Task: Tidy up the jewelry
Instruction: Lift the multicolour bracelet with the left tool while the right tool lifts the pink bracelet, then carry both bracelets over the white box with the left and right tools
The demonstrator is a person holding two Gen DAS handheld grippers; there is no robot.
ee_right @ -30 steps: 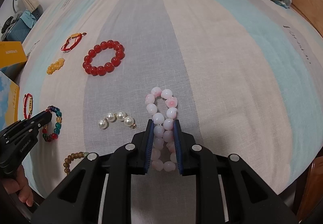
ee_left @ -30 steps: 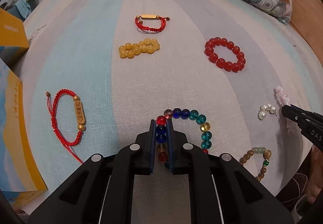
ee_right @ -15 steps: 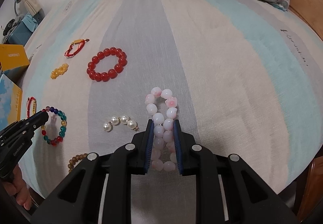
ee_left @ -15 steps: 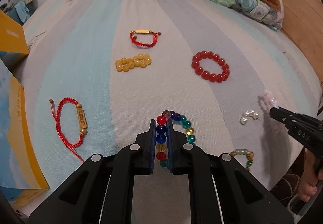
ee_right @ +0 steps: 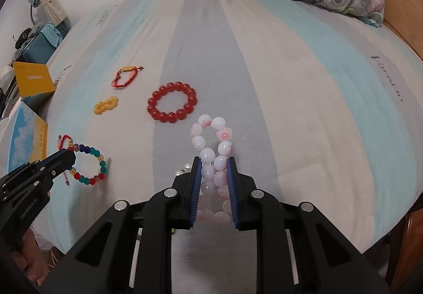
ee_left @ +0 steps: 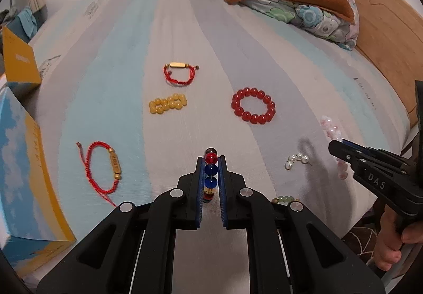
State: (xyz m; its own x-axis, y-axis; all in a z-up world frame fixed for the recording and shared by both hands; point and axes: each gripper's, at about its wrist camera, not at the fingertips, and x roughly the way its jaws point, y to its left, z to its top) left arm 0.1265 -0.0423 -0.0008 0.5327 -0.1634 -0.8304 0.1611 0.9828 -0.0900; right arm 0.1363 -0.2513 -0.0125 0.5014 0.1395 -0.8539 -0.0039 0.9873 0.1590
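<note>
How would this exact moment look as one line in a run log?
left claw: shut on mixed bead bracelet | right claw: shut on pink bracelet | on bed: red bracelet

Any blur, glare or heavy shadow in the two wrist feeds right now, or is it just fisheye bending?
Left wrist view: sharp centre, strong fisheye bending, dark vignette corners; the right gripper casts a soft shadow near the pearl piece. Right wrist view: evenly lit, no glare; the pink bracelet blurs slightly low between the fingers, and the bedsheet stays crisp.
</note>
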